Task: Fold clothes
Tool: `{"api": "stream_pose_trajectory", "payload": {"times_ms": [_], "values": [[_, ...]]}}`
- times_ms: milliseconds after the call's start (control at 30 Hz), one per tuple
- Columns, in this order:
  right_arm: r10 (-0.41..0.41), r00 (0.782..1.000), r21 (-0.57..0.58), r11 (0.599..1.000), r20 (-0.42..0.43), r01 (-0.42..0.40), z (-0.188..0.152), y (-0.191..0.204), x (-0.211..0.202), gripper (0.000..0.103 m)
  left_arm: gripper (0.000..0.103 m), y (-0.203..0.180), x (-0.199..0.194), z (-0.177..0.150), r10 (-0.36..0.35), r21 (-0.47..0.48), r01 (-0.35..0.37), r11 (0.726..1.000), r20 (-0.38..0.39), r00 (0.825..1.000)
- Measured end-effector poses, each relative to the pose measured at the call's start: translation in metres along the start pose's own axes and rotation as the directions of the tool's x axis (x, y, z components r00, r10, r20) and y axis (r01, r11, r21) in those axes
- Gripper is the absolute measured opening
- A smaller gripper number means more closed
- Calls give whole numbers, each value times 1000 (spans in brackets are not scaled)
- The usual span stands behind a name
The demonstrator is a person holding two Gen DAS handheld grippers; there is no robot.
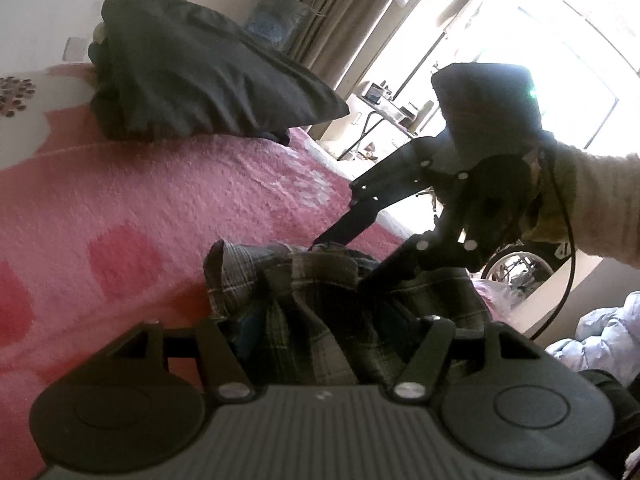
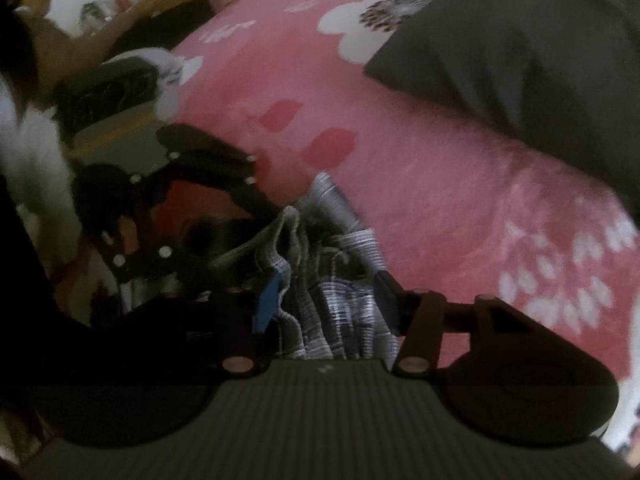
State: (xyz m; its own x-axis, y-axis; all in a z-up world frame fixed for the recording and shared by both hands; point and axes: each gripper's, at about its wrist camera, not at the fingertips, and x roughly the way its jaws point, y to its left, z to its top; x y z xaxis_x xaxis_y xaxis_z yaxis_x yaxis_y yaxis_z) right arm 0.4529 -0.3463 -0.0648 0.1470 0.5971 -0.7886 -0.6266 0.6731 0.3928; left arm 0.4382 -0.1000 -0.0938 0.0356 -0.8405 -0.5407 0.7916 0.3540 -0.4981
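A crumpled grey-and-white plaid garment (image 1: pixel 320 300) lies bunched on the pink blanket (image 1: pixel 160 208). My left gripper (image 1: pixel 312 332) straddles the near side of the bunch. Its jaws stand wide, cloth rises loosely between them, and a gap shows beside the left finger (image 1: pixel 224 344). My right gripper (image 1: pixel 340 266) comes in from the right with a sleeved arm behind it, one fingertip (image 1: pixel 320 242) resting on the far fold. In the right wrist view the plaid garment (image 2: pixel 332 280) fills the space of the right gripper (image 2: pixel 326 300), with a blue pad (image 2: pixel 267 304) showing uncovered. The left gripper (image 2: pixel 240 236) sits at the left.
A large dark folded garment or cushion (image 1: pixel 192 76) lies at the far end of the bed and shows as the dark cushion (image 2: pixel 520 60) in the right wrist view. Pale blue clothes (image 1: pixel 600 340) lie beyond the bed's right edge. A bright window (image 1: pixel 540 60) and a cluttered table stand behind.
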Motion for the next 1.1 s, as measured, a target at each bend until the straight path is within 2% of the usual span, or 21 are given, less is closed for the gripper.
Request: {"api": "stream_pose_trajectory", "payload": {"times_ms": [133, 267, 333, 367, 400, 467, 533, 567, 600, 767, 967, 1000, 1100], "values": [[63, 997, 4, 998, -35, -63, 1, -9, 11, 62, 65, -10, 0, -5, 45, 94, -45, 995, 6, 999], [167, 986, 117, 980, -16, -164, -1, -29, 14, 71, 65, -24, 7, -9, 80, 196, -79, 977, 5, 997], [181, 983, 133, 975, -8, -179, -2, -31, 16, 71, 65, -28, 6, -11, 92, 222, -92, 971, 9, 996], [186, 982, 138, 973, -5, -184, -2, -31, 16, 65, 65, -30, 6, -11, 96, 231, -97, 968, 12, 995], [175, 984, 111, 979, -5, -174, -2, -26, 15, 52, 65, -31, 6, -11, 99, 237, -100, 966, 14, 995], [146, 989, 42, 988, -6, -146, 0, -13, 12, 41, 65, -31, 6, -11, 100, 241, -101, 965, 18, 995], [130, 991, 8, 991, 11, -131, -1, -2, 6, 35, 65, -32, 6, -11, 101, 248, -104, 963, 25, 995], [123, 992, -7, 992, 20, -123, -2, 3, 3, 28, 65, -33, 5, -11, 102, 256, -107, 961, 30, 994], [117, 993, -26, 993, 27, -116, -2, 8, 0, 25, 65, -35, 5, -11, 103, 266, -109, 958, 36, 994], [87, 995, -119, 990, 53, -80, -3, 35, -13, 20, 65, -48, 2, -11, 83, 334, -98, 937, 57, 995], [88, 994, -200, 977, 70, -73, -3, 62, -22, 19, 63, -57, 4, -12, 22, 369, -38, 928, 48, 999], [94, 993, -212, 974, 73, -77, -3, 66, -23, 19, 61, -57, 6, -12, 11, 370, -27, 929, 45, 999], [113, 991, -229, 969, 73, -94, -2, 79, -24, 19, 42, -60, 10, -13, -22, 375, 4, 927, 44, 999]]}}
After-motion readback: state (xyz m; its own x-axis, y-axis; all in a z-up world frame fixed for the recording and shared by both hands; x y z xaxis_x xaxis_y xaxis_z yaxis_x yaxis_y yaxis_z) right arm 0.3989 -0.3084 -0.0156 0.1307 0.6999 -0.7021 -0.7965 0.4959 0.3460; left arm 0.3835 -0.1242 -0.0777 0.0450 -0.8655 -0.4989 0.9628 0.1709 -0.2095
